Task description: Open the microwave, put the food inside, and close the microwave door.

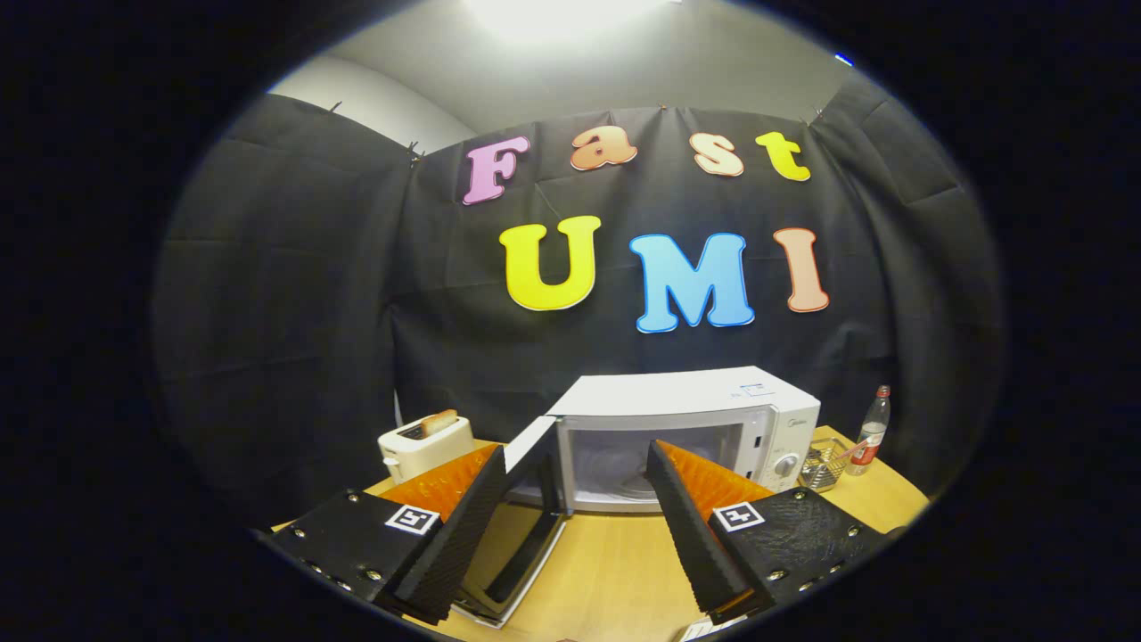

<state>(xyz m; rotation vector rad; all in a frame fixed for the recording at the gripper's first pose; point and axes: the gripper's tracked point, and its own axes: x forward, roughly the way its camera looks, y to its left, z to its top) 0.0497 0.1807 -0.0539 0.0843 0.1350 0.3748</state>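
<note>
The microwave [686, 437] is standing on the wooden surface [615, 571] with its door [526, 517] swung wide toward the camera, exposing the empty cavity for loading. The claw [575, 473] is hovering before it, fingers spread wide, grasping nothing. A toaster [425, 446] holding bread is standing beside the microwave, likely the food.

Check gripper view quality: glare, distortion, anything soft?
Gripper view: ceiling light blown out to white glare; strong fisheye bend curves the table edge and cloth wall. Microwave, door open, is sharp, cavity evenly lit. The open tool, nothing between its fingers, looks slightly soft up close. Bottle small, label unreadable.
</note>
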